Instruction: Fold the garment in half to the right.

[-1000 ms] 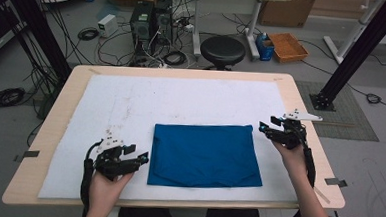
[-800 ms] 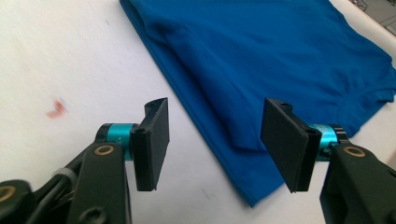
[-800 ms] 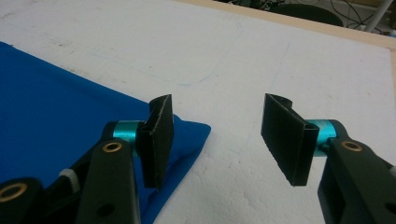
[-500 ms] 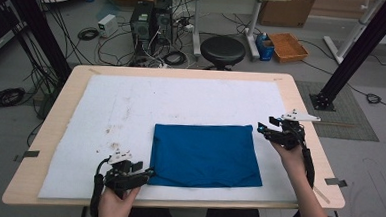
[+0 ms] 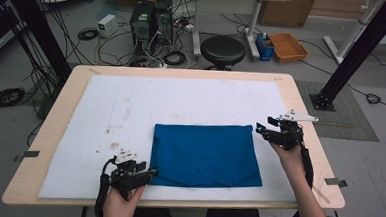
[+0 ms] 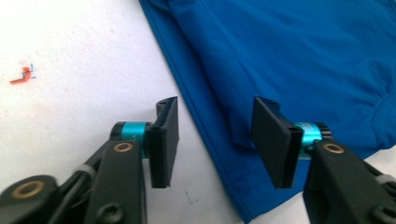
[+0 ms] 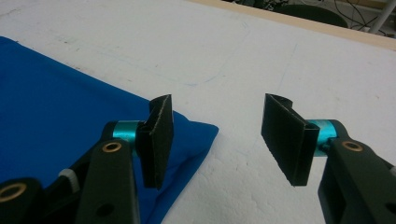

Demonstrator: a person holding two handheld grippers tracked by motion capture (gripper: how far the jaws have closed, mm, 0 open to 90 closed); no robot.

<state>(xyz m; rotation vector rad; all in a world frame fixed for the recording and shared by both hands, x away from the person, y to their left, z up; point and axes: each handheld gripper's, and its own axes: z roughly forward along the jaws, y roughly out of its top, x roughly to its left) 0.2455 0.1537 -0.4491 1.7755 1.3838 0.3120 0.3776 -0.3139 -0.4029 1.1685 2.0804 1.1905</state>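
A blue folded cloth (image 5: 203, 154) lies flat on the white sheet (image 5: 181, 103), near the table's front. My left gripper (image 5: 146, 173) is low at the cloth's near left corner. In the left gripper view its jaws (image 6: 215, 140) straddle the cloth's (image 6: 303, 56) left hem; they have just been closing, and the pads stand apart from the fabric. My right gripper (image 5: 261, 132) hovers open at the far right corner. There, one jaw is over the cloth's (image 7: 56, 107) corner and the other over bare sheet, with the right gripper (image 7: 217, 135) holding nothing.
The white sheet covers most of a wooden table (image 5: 307, 144) and carries brown stains (image 5: 116, 129) at the left. Beyond the far edge stand a black stool (image 5: 222, 50), computer towers (image 5: 150, 21) with cables and an orange box (image 5: 288, 46).
My left gripper has moved toward the front edge and right, down to the cloth's near left corner, and its jaws have narrowed. The right gripper and the cloth have not moved.
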